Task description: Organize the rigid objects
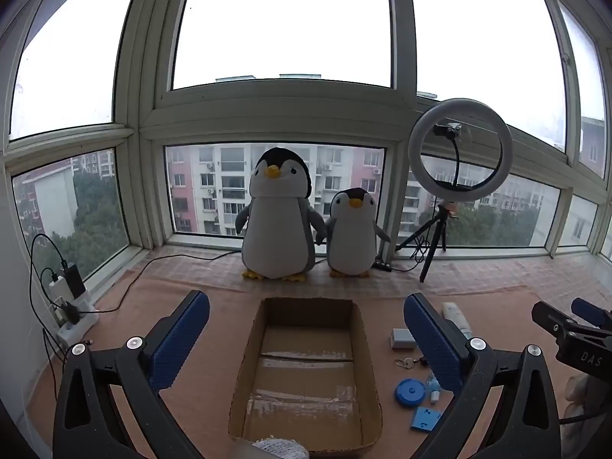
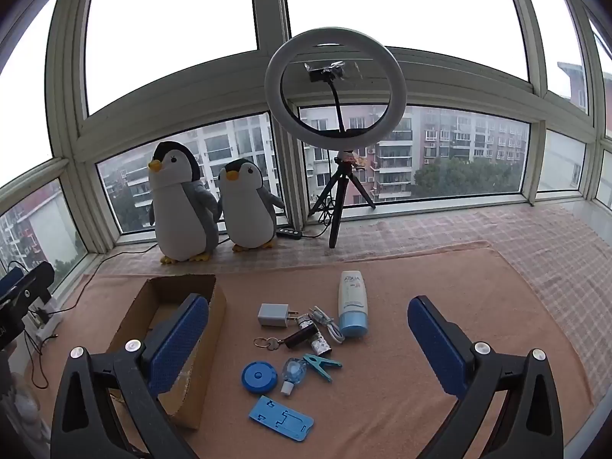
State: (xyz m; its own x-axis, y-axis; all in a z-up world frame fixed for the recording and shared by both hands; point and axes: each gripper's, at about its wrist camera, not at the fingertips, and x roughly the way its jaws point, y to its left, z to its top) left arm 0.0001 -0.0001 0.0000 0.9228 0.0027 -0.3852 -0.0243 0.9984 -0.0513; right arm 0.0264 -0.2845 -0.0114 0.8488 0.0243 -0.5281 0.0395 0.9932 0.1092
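Blue-padded and spread wide, the left hand-held gripper [image 1: 306, 329] hovers above the open brown cardboard box [image 1: 244, 359], grasping nothing; the right hand-held gripper [image 2: 308, 329] is likewise released and empty, poised over the scattered items. Judging by the bare box floor, sorting has not begun, so the step in hand is choosing a first piece. All of it rests on a salmon-pink cloth [image 2: 440, 287] spread across the window-side ledge.

Largest among the loose things is the white tube with a blue cap [image 2: 352, 304], then the flat blue plastic phone stand [image 2: 281, 417], the round blue disc [image 2: 259, 376], the white wall charger [image 2: 272, 314], the teal clothes peg [image 2: 320, 365], the small clear bottle [image 2: 293, 374] and the keys on a ring [image 2: 267, 342]. The next move probably calls for lowering the right jaws onto one item; the cluster sits tightly packed, so neighbours may get nudged.

Two plush penguins [image 1: 279, 214] and a ring light on a tripod [image 2: 336, 88] stand well behind, clear of the work
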